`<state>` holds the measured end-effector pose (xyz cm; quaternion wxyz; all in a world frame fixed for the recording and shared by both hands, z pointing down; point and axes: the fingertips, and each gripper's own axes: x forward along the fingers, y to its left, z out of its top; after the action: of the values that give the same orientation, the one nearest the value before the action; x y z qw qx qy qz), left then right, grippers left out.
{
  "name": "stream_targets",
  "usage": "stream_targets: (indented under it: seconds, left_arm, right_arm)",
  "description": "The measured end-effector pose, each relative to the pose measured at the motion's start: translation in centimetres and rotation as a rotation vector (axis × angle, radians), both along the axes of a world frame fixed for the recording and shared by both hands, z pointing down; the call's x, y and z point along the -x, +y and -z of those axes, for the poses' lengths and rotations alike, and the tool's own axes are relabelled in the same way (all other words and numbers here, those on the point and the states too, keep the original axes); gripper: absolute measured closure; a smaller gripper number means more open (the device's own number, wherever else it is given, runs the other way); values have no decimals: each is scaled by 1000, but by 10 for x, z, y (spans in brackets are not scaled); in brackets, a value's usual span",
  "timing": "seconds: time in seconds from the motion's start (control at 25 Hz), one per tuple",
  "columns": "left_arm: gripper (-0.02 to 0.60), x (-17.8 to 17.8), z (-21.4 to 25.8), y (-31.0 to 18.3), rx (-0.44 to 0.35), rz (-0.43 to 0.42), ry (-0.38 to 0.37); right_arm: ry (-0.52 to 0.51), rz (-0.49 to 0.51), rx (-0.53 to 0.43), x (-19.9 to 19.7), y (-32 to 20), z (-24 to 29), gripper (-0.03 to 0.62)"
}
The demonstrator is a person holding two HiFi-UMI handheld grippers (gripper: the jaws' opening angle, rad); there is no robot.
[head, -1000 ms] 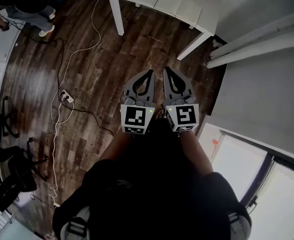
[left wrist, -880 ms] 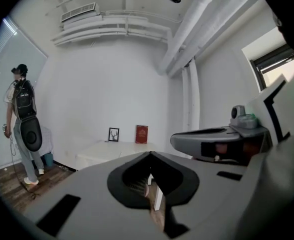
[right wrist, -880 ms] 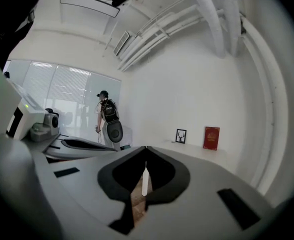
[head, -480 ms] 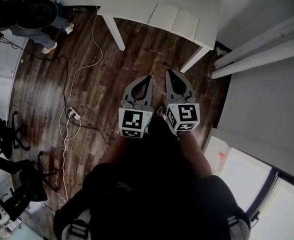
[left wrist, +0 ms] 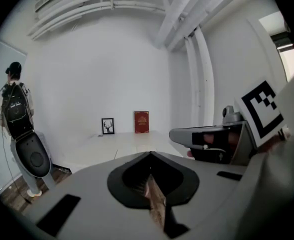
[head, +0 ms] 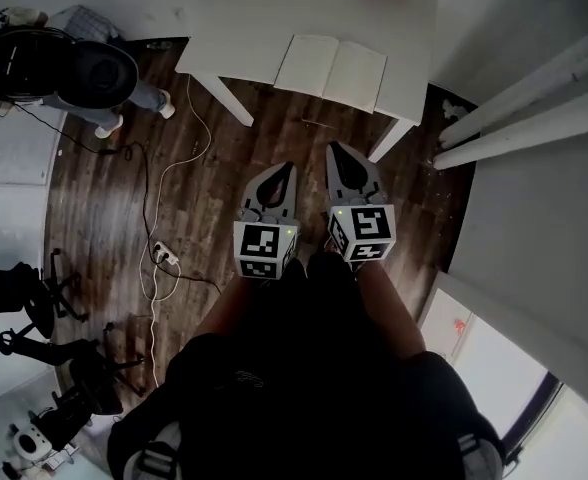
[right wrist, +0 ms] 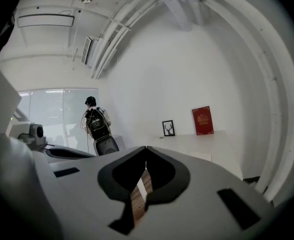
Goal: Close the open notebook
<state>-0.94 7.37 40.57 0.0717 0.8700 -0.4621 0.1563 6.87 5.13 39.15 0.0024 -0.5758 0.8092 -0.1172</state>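
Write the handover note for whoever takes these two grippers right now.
Left gripper: jaws together, empty, over the wood floor, short of the table.
Right gripper: jaws together, empty, beside the left one.
Notebook: lies open, pages up, near the front edge of the white table, ahead of both grippers and apart from them.
Done: nothing yet; it is not closed.
Left: reach the table, then probably lift one half and fold it over the other.

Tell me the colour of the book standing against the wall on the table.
The book is red with gold print, clearest in the right gripper view.
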Motion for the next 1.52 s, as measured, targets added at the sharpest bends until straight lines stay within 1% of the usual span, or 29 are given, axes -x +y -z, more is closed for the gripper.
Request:
stream_targets:
  seconds: [0.12,0.24,0.36,0.44,0.52,0.6,0.68,0.8,0.96,1.08,1.16,1.24,1.32,1.48,1.52]
  left_arm:
    - [581,-13,-8,-13,14,-16,-33]
    - [581,-22,-10,-28,19,-22,-47]
    - [581,-31,-11,-52,25,-21,-38]
    - [581,-30,-17,-68,40,-23,-22]
    - [581,-27,-26,-88,61,-22,-16]
    - [581,-28,-32,-113,71,-35,-25]
    - [581,-32,-35,-138,81,-75,-41]
    - [581,-39,-50,-166,123,-153,-50]
    - [581,-49,-78,-198,173,-249,-61]
    - [581,-61,-91,-209,196,-360,-74]
    - [581,-67,-98,-212,208,-441,-87]
    - [581,-71,-106,-215,220,-516,-100]
    - [581,-75,-113,-219,230,-572,-110]
    - [581,-85,-126,-222,229,-631,-145]
    - [581,-87,-129,-221,228,-639,-153]
  right_arm:
    - [-21,-17,27,-19,-16,-12,572]
    - [-18,-18,43,-30,-28,-18,572]
    - [-6,-20,44,-38,-46,-19,572]
    - [10,-24,54,-40,-55,-25,572]
    - [26,-29,73,-41,-68,-35,572]
    - [26,-49,108,-49,-88,-47,572]
    - [21,-98,175,-63,-108,-65,572]
    - [10,-178,280,-78,-123,-92,572]
    - [-39,-281,355,-82,-139,-116,572]
    - [-101,-379,409,-83,-140,-135,572]
    - [-148,-458,436,-87,-139,-148,571]
    - [-145,-525,456,-91,-137,-160,571]
    - [-147,-584,466,-95,-136,-168,571]
    - [-256,-677,454,-107,-130,-179,554]
    - [-281,-695,454,-111,-128,-184,525]
